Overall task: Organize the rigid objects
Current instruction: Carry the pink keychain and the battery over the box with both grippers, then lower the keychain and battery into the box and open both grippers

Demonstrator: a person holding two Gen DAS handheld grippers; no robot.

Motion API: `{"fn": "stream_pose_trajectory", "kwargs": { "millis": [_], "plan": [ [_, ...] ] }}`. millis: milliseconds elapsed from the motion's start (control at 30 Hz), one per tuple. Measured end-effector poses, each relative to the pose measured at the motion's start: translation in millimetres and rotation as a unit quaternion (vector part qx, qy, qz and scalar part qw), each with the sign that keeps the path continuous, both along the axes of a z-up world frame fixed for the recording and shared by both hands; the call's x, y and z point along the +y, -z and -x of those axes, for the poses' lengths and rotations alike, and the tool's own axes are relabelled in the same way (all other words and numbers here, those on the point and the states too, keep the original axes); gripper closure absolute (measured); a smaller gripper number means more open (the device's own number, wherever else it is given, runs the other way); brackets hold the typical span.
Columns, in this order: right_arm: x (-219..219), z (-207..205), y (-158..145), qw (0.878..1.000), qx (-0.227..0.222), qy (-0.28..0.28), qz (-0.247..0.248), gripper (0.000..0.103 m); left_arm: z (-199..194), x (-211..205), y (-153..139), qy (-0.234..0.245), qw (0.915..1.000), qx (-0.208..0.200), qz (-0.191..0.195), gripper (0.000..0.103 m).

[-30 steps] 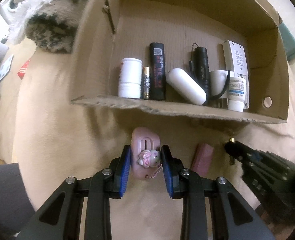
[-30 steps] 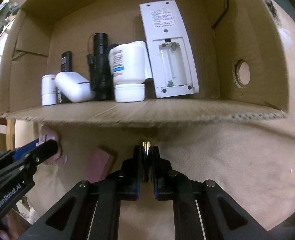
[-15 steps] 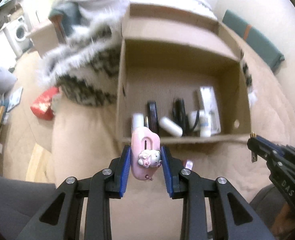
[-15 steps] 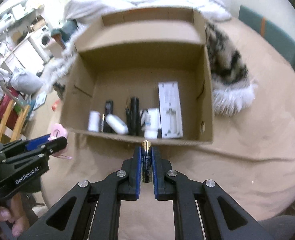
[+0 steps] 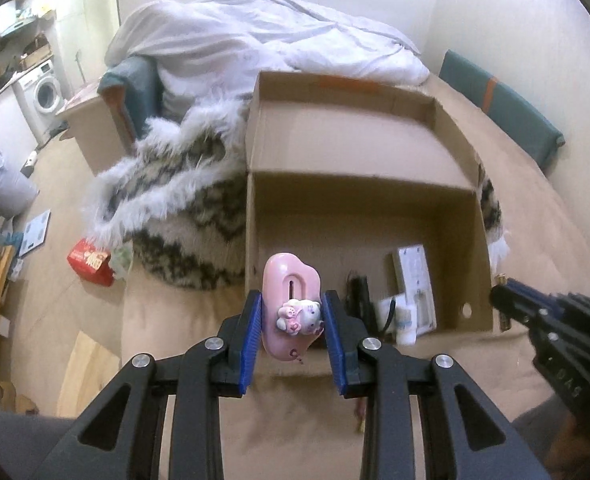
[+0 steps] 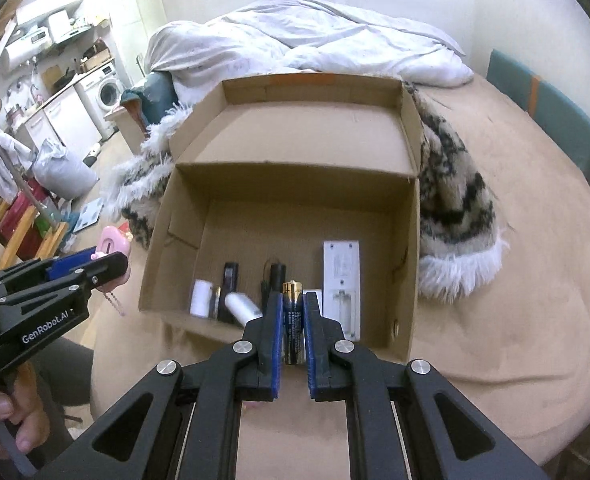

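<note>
My left gripper [image 5: 291,312] is shut on a pink case with a small cat charm [image 5: 291,304] and holds it high above the bed, near the front left of an open cardboard box [image 5: 251,216]. My right gripper [image 6: 293,316] is shut on a black and gold battery [image 6: 293,320], raised in front of the box [image 6: 413,264]. In the box lie a white remote [image 6: 341,280], a black flashlight [image 6: 275,280], a white capsule case [image 6: 242,307], a black stick [image 6: 229,280] and a white jar [image 6: 201,298]. The left gripper also shows in the right wrist view [image 6: 107,262].
The box sits on a tan bedsheet [image 6: 515,320]. A furry patterned blanket [image 5: 175,200] lies behind and beside the box, with a white duvet [image 6: 315,36] further back. A teal headboard cushion [image 6: 551,112] is at the right. The floor at left is cluttered.
Both grippers have risen well above the bed and pulled back from the box, each carrying its object. The view now looks down into the box from higher up.
</note>
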State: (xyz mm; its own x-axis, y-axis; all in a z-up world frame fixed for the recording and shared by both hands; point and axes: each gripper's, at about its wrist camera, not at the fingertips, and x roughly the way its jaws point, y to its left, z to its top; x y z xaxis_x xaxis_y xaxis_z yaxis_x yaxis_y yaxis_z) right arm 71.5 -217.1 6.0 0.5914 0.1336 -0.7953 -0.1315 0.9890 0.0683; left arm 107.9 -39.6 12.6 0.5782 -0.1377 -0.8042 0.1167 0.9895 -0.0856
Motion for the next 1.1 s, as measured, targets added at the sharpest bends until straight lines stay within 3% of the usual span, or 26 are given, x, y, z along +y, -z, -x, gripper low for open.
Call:
{"fn": "stream_pose_trajectory", "kwargs": {
  "millis": [267, 467, 800, 1100],
  "plan": [
    [0, -37, 9, 1.000, 0.009, -0.003, 0.004, 0.092, -34, -16, 11, 0.031, 0.9995, -0.001, 0.003, 0.076],
    [-8, -65, 38, 0.999, 0.042, 0.012, -0.019, 0.092, -55, -22, 52, 0.030, 0.9980, 0.053, 0.015, 0.076],
    [-9, -84, 94, 0.993, 0.113, 0.021, -0.015, 0.092, -59, -35, 86, 0.049, 0.9957, 0.078, -0.003, 0.076],
    [-9, -91, 113, 0.989, 0.149, 0.022, -0.014, 0.091, -60, -48, 99, 0.063, 0.9940, 0.085, -0.029, 0.076]
  ]
}}
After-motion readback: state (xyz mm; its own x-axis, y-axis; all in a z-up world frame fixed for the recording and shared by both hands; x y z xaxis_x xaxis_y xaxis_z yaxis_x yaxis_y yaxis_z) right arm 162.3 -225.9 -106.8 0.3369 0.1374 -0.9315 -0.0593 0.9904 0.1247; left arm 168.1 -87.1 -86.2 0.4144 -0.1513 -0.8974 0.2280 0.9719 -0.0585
